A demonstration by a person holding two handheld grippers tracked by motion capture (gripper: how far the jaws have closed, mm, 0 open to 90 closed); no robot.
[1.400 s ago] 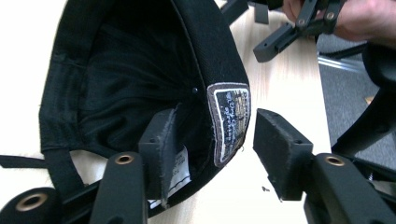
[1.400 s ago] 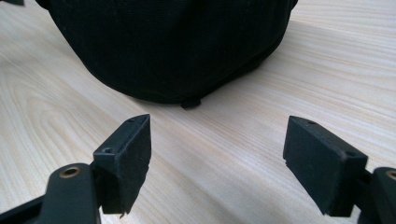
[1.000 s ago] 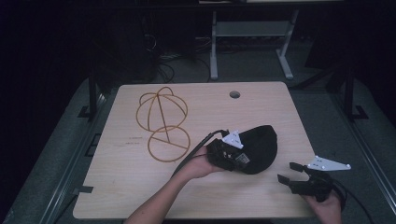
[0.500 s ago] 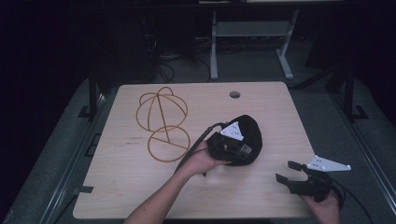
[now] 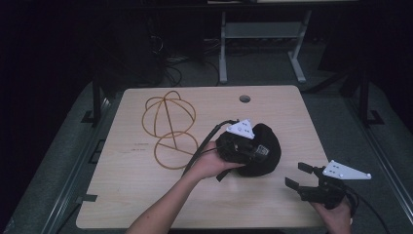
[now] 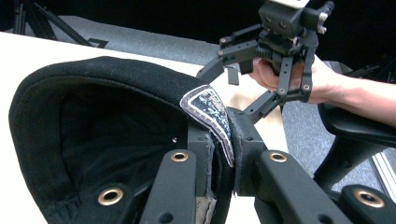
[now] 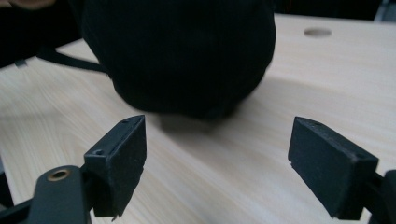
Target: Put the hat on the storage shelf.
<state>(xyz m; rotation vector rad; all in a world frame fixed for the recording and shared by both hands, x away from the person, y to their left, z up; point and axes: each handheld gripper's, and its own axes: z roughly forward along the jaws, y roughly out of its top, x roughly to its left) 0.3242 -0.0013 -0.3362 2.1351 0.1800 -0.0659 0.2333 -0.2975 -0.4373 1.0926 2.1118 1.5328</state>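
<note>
A black fabric cap [image 5: 267, 146] with a small embroidered label [image 6: 212, 109] is lifted off the table's right half. My left gripper [image 5: 258, 152] is shut on its rim; in the left gripper view the jaws [image 6: 223, 144] pinch the rim right at the label, and the cap's hollow inside [image 6: 93, 121] faces the camera. My right gripper [image 5: 298, 175] hovers near the front right corner, open, and its jaws have just been opening with nothing between them. In the right gripper view the cap [image 7: 187, 56] hangs ahead of the open pads [image 7: 126, 158].
A golden wire frame of hoops [image 5: 171, 134] lies on the left half of the wooden table [image 5: 136, 195]. A round cable hole [image 5: 245, 99] sits near the far edge. Dark floor, a metal stand and cables lie beyond the table.
The left gripper closed on the cap's rim and raised it; the cap went from lying spread out to bunched and lifted, slightly leftward. The right gripper stayed in place.
</note>
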